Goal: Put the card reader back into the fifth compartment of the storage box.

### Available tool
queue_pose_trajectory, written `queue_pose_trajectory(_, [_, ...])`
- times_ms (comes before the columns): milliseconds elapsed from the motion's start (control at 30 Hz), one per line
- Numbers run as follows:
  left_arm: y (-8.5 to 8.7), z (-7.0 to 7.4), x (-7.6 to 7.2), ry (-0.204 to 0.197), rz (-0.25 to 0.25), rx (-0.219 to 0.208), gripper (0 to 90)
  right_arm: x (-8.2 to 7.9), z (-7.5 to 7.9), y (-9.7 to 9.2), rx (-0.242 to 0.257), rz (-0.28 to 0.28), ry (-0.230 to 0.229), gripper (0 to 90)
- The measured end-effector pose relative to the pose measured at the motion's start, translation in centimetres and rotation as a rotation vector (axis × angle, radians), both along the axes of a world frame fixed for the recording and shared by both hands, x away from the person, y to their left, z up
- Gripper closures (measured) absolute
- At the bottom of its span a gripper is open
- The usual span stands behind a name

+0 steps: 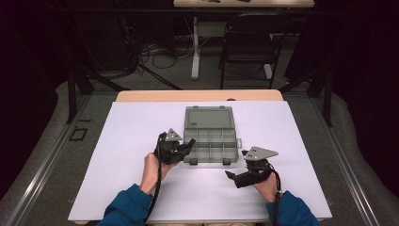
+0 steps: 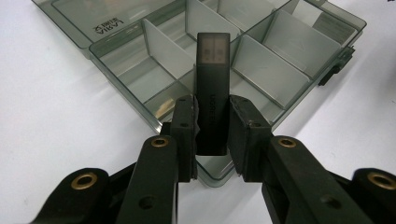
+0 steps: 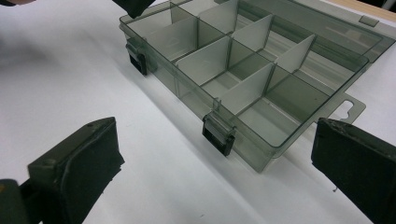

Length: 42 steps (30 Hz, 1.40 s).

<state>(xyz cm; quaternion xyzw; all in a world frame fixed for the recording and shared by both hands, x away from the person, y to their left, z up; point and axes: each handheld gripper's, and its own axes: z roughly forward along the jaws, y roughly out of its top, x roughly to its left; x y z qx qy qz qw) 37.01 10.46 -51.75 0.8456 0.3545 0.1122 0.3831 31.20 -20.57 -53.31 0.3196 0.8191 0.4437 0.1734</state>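
Observation:
A smoky clear plastic organiser box (image 1: 210,141) lies open in the middle of the white table, lid (image 1: 209,117) folded back, with several divided compartments. My left gripper (image 2: 211,119) is shut on a dark rectangular block (image 2: 212,88), held upright over the box's near left corner compartment (image 2: 161,100). In the high view the left gripper (image 1: 181,148) sits at the box's left front edge. My right gripper (image 1: 233,176) rests to the right front of the box, its jaws wide apart with nothing between them; the box (image 3: 243,79) lies ahead of it.
The box has two dark latches (image 3: 218,133) on its front wall and a hang tab (image 3: 348,109) at its right end. A white sheet (image 1: 122,165) covers the table. Beyond the table stand a dark chair (image 1: 249,44) and a table leg (image 1: 195,47).

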Motion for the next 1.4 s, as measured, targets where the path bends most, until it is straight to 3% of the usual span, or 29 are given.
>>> queue_pose_trajectory(467, [-0.21,-0.32,0.08,-0.001,0.003,0.002,70.8,0.06,-0.06,0.0,-0.005,0.004,0.002,0.5])
queue_pose_trajectory(700, [-0.16,0.08,-0.24,-0.037,0.021,0.018,46.2,0.02,-0.01,-0.06,-0.003,0.003,0.001,0.6])
queue_pose_trajectory(900, [-0.02,0.29,-0.34,-0.04,0.014,0.021,27.1,0.06,0.0,-0.12,-0.004,0.003,-0.001,0.6])
queue_pose_trajectory(1067, [0.06,0.47,-0.44,-0.043,-0.003,0.026,18.2,0.08,-0.04,-0.18,-0.003,0.004,-0.002,0.6])
queue_pose_trajectory(1400, [0.08,0.6,-0.42,-0.029,-0.036,0.041,11.6,-0.05,0.04,-0.25,-0.004,0.002,-0.007,0.7])
